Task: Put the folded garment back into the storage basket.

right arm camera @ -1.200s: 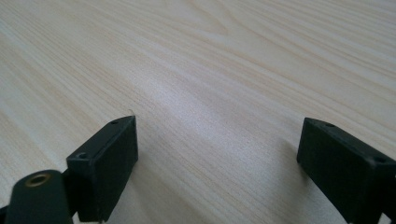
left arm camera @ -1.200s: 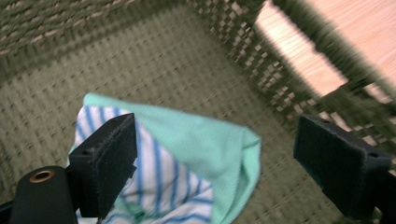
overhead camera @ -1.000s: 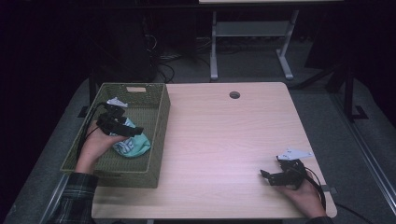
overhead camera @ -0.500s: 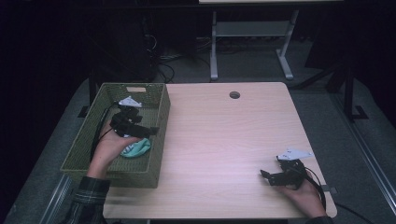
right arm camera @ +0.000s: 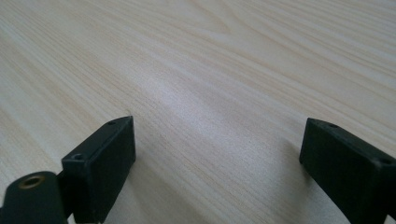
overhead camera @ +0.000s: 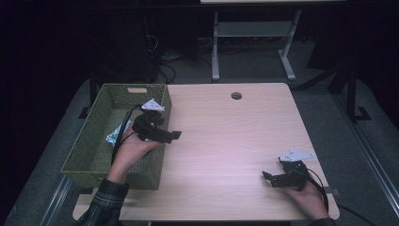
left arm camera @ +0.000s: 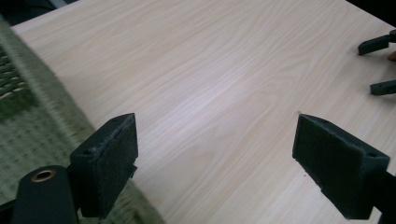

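A green wicker basket point(overhead camera: 87, 141) stands on the left part of the wooden table point(overhead camera: 226, 136). A teal and white packet point(overhead camera: 114, 136) lies inside it, partly hidden by the person's left hand. My left gripper point(overhead camera: 169, 129) hovers over the basket's right wall, pointing right. Its jaws are open with nothing between them, and in the left gripper view point(left arm camera: 215, 149) bare wood lies below, with the basket point(left arm camera: 28, 126) at the left. My right gripper point(overhead camera: 269, 179) rests low near the table's front right corner, open and holding nothing point(right arm camera: 217, 154).
A round cable hole point(overhead camera: 236, 95) sits near the table's far edge. Beyond the table a metal stand point(overhead camera: 249, 42) and cables are on the dark floor. The right gripper's jaw tips appear far off in the left gripper view.
My left gripper has risen from inside the basket, above the teal packet, and moved right to the basket's right wall. The right gripper has stayed still.
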Tool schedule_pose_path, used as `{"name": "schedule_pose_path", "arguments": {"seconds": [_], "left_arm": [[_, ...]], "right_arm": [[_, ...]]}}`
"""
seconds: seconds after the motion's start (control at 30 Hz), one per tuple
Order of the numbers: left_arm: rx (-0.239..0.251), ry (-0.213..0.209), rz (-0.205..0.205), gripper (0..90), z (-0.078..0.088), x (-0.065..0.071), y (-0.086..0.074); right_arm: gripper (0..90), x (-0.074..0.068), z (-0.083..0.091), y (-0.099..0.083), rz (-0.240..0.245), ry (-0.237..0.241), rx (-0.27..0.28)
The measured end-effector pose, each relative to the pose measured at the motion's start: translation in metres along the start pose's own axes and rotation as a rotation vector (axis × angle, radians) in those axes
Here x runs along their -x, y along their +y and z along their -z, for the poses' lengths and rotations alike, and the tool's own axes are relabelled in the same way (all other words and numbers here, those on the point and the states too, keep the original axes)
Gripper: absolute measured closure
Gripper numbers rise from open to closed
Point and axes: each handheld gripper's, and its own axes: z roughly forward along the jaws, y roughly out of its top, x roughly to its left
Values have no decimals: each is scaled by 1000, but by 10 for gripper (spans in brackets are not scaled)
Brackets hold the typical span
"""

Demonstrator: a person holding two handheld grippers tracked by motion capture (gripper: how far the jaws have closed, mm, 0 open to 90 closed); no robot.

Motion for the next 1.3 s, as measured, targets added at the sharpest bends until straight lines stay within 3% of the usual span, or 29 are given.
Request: {"name": "schedule_pose_path", "arguments": {"seconds": [0.6,0.83,0.9,1.3], "left_arm": [[29,-91,-40,140,-45,54,-2],[35,-98,-65,139,-61,70,-9],[50,-100,-54,139,-66,73,-13],[11,-88,-98,139,-100,89,-38]], "right_arm": [[101,0,0,0,0,0,0],[101,0,0,0,-1,0,0],[101,0,0,0,0,0,0],[101,0,0,0,0,0,-1]]}}
